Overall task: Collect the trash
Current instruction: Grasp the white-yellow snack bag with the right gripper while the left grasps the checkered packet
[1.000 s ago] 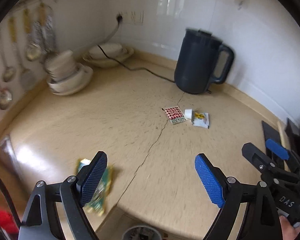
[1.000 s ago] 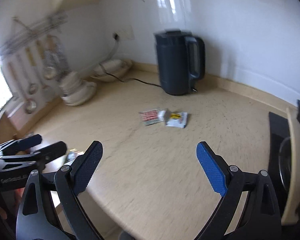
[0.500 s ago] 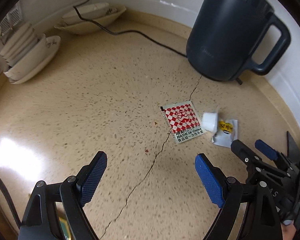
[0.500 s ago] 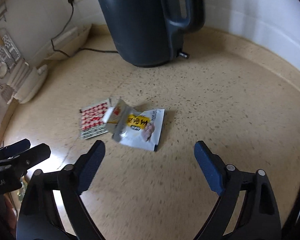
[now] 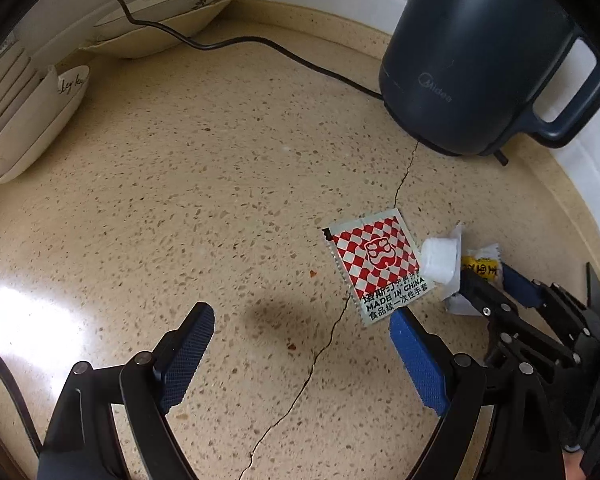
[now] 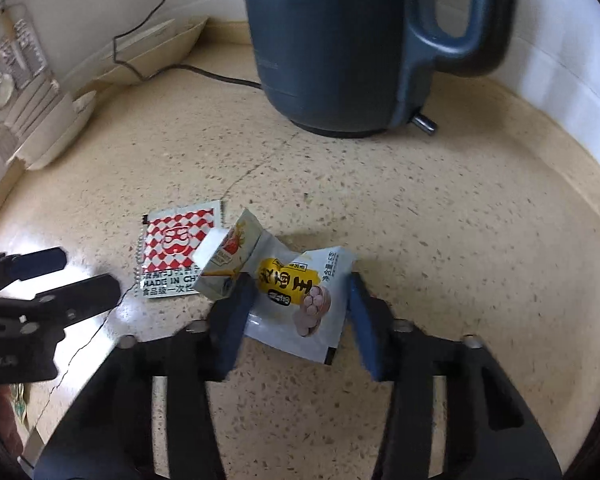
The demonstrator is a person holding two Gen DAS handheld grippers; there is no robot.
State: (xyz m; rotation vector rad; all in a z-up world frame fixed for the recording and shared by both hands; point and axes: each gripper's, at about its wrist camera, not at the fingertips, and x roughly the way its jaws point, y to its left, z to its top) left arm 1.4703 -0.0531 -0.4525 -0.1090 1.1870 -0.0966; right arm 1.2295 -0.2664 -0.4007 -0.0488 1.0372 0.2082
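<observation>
Right tool (image 6: 298,304): jaws closing around the white snack wrapper with yellow label (image 6: 300,300), which lies crumpled on the speckled tabletop (image 6: 440,220) between the blue pads; whether the pads press it yet, cannot tell. A small white carton (image 6: 226,256) leans against the wrapper's left edge, overlapping the red-checked sachet (image 5: 376,258). Left tool (image 5: 300,354): jaws wide apart, nothing between them, right pad at the sachet's near corner. Dark kettle (image 5: 468,64) behind the trash.
</observation>
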